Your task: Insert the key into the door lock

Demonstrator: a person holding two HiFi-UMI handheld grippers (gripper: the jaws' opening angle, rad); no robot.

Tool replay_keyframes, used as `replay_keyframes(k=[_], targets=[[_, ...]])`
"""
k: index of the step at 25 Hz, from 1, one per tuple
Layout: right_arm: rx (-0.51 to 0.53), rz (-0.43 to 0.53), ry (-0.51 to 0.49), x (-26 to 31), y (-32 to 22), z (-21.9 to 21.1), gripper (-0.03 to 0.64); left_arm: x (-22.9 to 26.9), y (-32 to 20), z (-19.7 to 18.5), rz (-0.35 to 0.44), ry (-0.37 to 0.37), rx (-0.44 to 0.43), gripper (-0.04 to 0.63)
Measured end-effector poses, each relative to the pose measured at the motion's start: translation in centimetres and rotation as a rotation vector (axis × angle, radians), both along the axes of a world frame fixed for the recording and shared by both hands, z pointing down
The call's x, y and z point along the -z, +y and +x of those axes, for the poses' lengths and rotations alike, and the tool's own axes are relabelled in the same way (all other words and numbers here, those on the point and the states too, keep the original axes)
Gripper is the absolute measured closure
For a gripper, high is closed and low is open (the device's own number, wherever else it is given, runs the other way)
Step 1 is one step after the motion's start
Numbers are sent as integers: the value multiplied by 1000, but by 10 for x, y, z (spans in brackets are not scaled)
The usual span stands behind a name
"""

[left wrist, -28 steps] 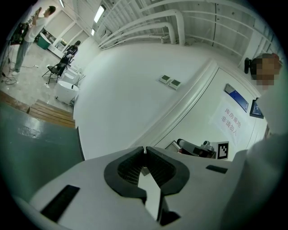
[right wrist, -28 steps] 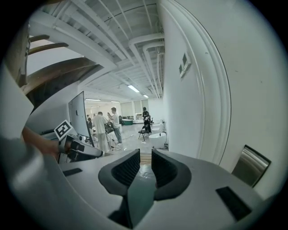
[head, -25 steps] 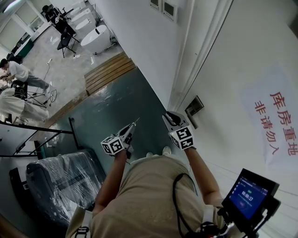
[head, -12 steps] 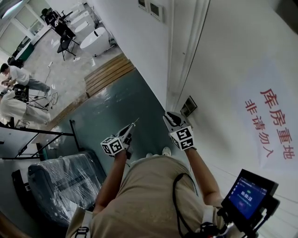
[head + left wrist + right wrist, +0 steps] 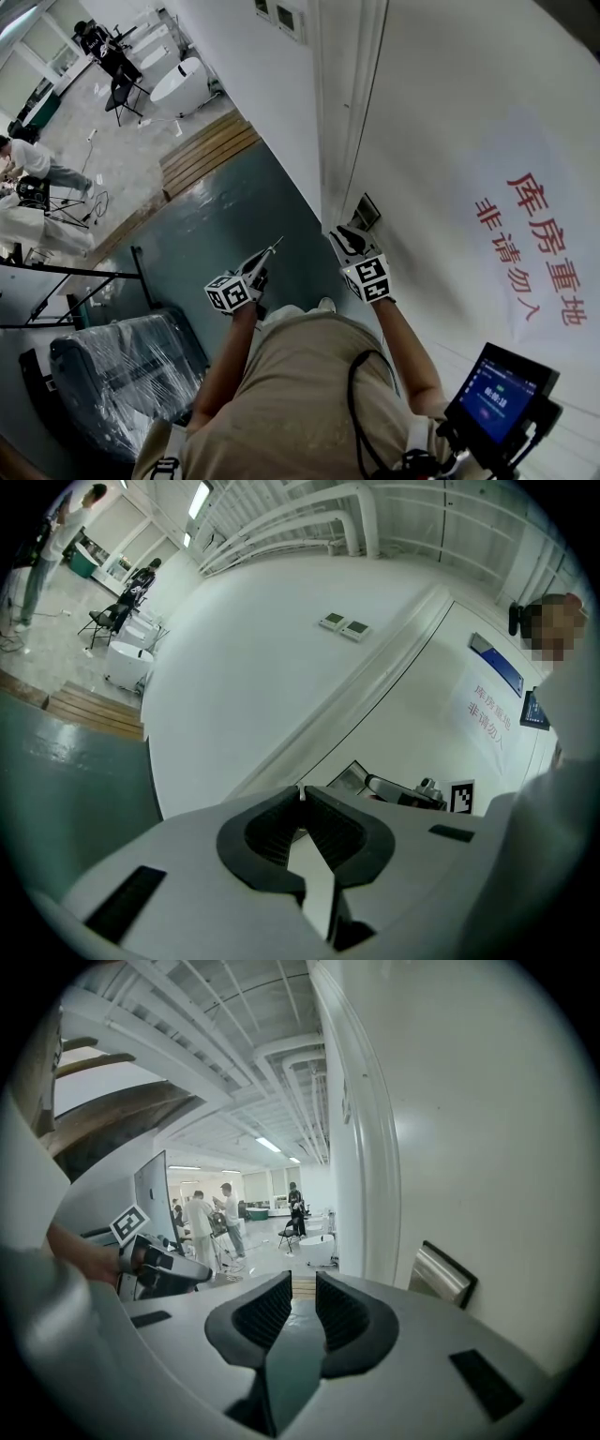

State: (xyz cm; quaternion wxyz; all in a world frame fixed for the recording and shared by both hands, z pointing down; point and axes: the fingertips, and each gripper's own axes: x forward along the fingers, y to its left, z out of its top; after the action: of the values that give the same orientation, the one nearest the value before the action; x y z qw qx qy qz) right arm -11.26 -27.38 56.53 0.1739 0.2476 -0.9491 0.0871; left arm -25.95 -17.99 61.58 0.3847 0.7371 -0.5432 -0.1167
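Step in hand, as I read it: the approach. The key is carried but is not yet at the lock, and insertion has not begun.

Left tool (image 5: 300, 795): clenched, pads together with no gap, grasping the key (image 5: 273, 247). In the left gripper view only a thin bright sliver shows at the pad tips. In the head view the blade sticks out past the tips as a slim rod, pointing toward the upper right of the frame, at the door (image 5: 441, 131). It touches nothing.

Right tool (image 5: 302, 1283): released. The pads stand a narrow way apart, the floor shows through the gap, and nothing lies between them. In the head view its tips sit just below the lock plate (image 5: 364, 212). They look near it; I cannot tell whether they touch.

Lock plate: dark-framed, shiny metal, on the white door close to its left edge, about centre of the head view. In the right gripper view it lies at lower right, beside the jaws. No view lets me make out the keyhole.

Key to plate: apart, with the key tip to the lower left of the plate in the head view.

Next move, my judgement: carry the left tool up and to the right, find the slot, and line the blade up with it before pushing. The right tool sits beside the plate and may crowd that path.
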Motion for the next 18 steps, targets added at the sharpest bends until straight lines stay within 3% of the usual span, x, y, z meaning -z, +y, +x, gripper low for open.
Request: replay_keyframes(k=[7,18], targets=[[-33,10,3,2,-10,13,530,-5,-8,5,1,10,-18,561],[-125,-10,-1,3,-24,-9,531,0,-33,-26,-15,5,-104,561]])
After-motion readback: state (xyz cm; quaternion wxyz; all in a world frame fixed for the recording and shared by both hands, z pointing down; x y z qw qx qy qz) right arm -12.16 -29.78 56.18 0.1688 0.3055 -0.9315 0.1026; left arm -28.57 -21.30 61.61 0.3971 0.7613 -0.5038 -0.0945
